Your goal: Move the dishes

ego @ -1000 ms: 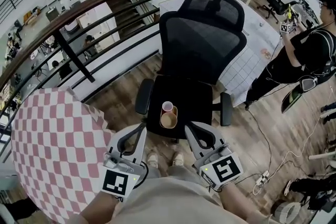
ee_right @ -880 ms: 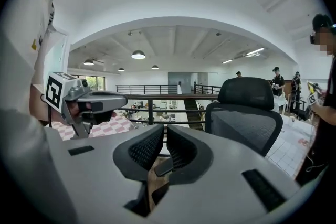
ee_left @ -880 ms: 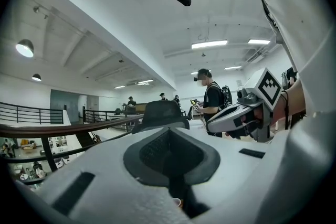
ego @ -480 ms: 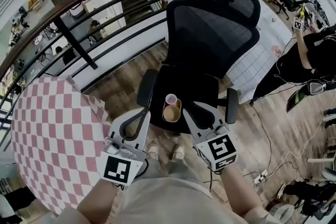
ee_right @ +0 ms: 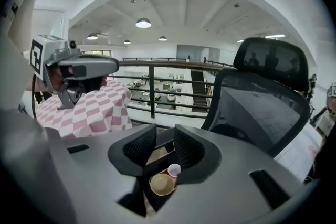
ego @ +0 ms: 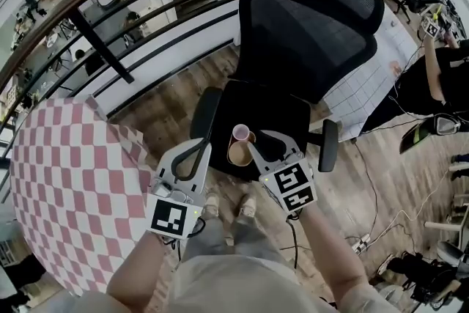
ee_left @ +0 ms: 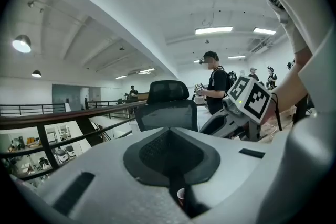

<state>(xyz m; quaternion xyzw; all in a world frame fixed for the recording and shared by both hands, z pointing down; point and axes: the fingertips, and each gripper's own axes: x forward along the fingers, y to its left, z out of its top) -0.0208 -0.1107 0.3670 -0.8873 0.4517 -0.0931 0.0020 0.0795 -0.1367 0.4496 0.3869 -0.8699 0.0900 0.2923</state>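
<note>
A small pink cup (ego: 240, 133) and a tan bowl (ego: 236, 153) sit side by side on the black seat of an office chair (ego: 275, 113). My right gripper (ego: 261, 142) hangs just right of them; its jaws have just been opening and stand open with nothing between them. Through that gap the right gripper view shows the cup (ee_right: 174, 169) and the bowl (ee_right: 161, 184) below. My left gripper (ego: 202, 147) is left of the dishes, over the seat's edge, with its pads together. The left gripper view shows only a sliver of the cup (ee_left: 180, 196).
A round table with a pink and white checked cloth (ego: 66, 187) stands at the left. A dark railing (ego: 110, 48) runs behind the chair. A person (ego: 440, 77) stands at the right. Cables (ego: 381, 231) lie on the wooden floor.
Both grippers have come forward and down toward the chair seat. The right gripper's jaws, shut before, now stand apart next to the bowl.
</note>
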